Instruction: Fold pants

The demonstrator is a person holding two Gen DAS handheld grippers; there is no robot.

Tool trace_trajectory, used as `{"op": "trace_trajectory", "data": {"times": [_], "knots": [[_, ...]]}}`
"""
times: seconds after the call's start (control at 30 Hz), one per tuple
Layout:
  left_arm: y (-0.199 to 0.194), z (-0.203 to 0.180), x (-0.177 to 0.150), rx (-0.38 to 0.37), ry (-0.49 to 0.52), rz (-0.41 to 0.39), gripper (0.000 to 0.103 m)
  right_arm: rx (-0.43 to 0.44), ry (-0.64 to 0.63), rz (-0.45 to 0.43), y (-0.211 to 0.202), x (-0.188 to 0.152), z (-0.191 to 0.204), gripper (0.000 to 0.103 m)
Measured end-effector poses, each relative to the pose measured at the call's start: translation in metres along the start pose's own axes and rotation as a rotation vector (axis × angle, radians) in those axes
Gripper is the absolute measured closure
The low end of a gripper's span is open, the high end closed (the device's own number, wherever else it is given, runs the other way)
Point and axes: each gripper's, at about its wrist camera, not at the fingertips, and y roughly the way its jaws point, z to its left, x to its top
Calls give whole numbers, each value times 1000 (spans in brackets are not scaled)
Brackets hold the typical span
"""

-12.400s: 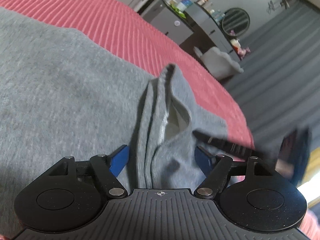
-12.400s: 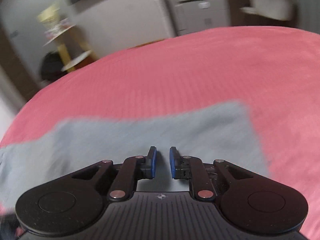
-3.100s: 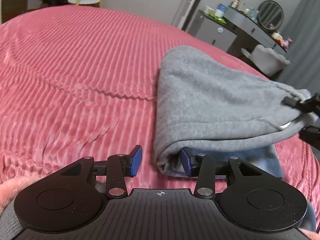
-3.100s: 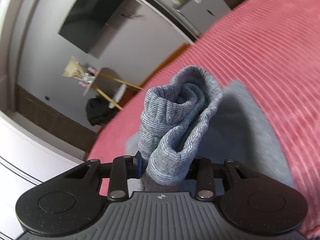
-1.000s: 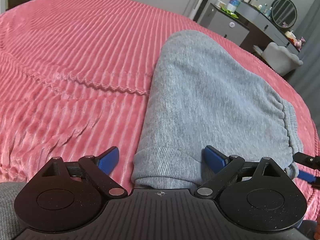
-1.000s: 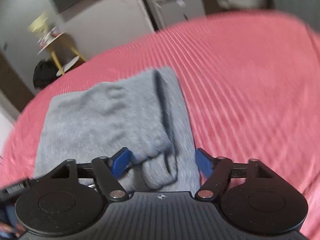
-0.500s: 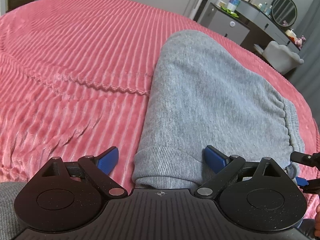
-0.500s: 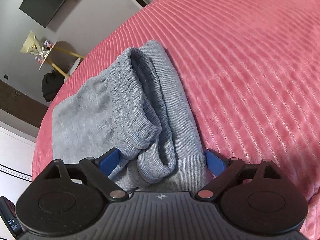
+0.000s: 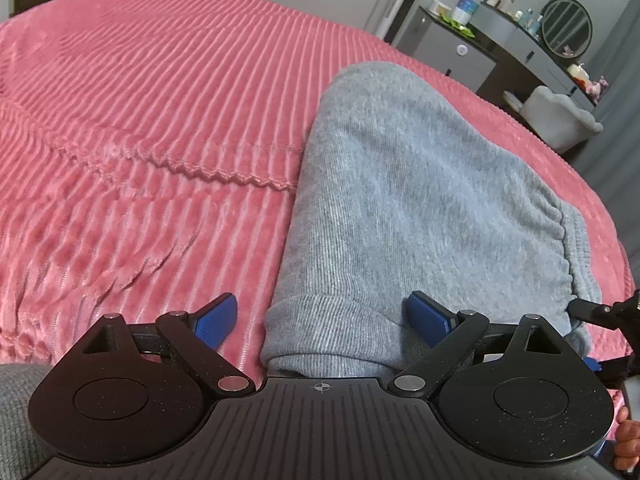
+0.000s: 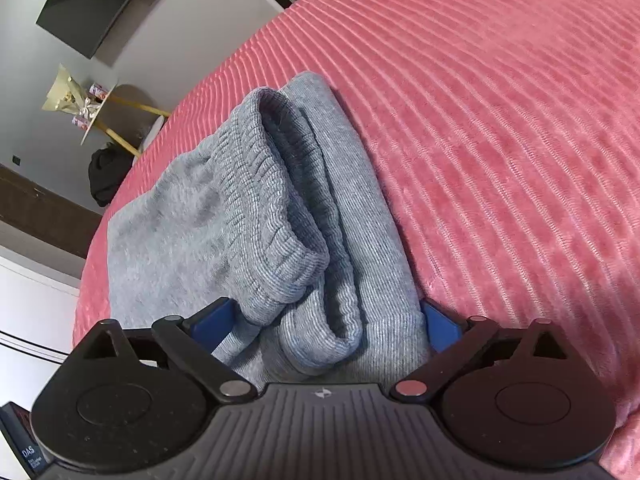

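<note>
The grey pants (image 9: 400, 184) lie folded in a compact bundle on the pink ribbed bedspread (image 9: 140, 120). My left gripper (image 9: 326, 316) is open, its blue fingers on either side of the bundle's near cuffed corner without pinching it. In the right wrist view the pants (image 10: 256, 216) show their ribbed waistband and stacked layers. My right gripper (image 10: 324, 322) is open, fingers wide on either side of the near end of the bundle. Part of the right gripper (image 9: 608, 312) shows at the right edge of the left wrist view.
A dresser with a round mirror (image 9: 568, 28) and a grey chair (image 9: 556, 116) stand beyond the bed's far right. A wall TV (image 10: 96, 0), a small yellow-legged table (image 10: 92, 108) and a dark bag (image 10: 108, 172) stand past the bed's other side.
Both grippers let go of the pants between 3 s and 1 s ago and now stand open. Since half a second ago almost nothing has moved.
</note>
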Motion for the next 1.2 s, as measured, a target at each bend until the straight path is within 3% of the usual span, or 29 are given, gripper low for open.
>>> {"op": "trace_trajectory", "data": {"times": [0.23,0.43,0.6,0.73,0.83,0.93,1.0,1.03,1.1,1.13,1.17,1.2], "knots": [[-1,12,4,-79,-63,10,9,71,101,-28,1,4,-16,5],[-10,36,2,-231,-214,61,9,104,245,18,-26,-19,-22,7],[-25,44,-3,-301,-290,61,9,216,234,26,-38,-41,-18,7],[-42,36,-10,-342,-260,62,10,373,388,48,-22,-45,-24,7],[-40,34,-18,-436,-302,127,10,294,402,56,-5,-45,-22,7],[-23,34,-21,-414,-364,172,12,406,471,28,5,-48,-24,8],[-13,36,-21,-411,-427,158,13,427,500,-20,6,-48,-24,10],[-11,37,-20,-398,-455,148,13,424,510,-37,6,-49,-25,16],[-8,40,-18,-392,-475,114,16,388,534,-63,6,-53,-29,42],[-9,40,-17,-379,-469,92,18,366,543,-72,5,-55,-31,64],[-11,41,-15,-368,-452,69,20,345,559,-81,5,-57,-33,72],[-11,39,-13,-342,-432,46,22,337,582,-86,6,-57,-35,72]]}}
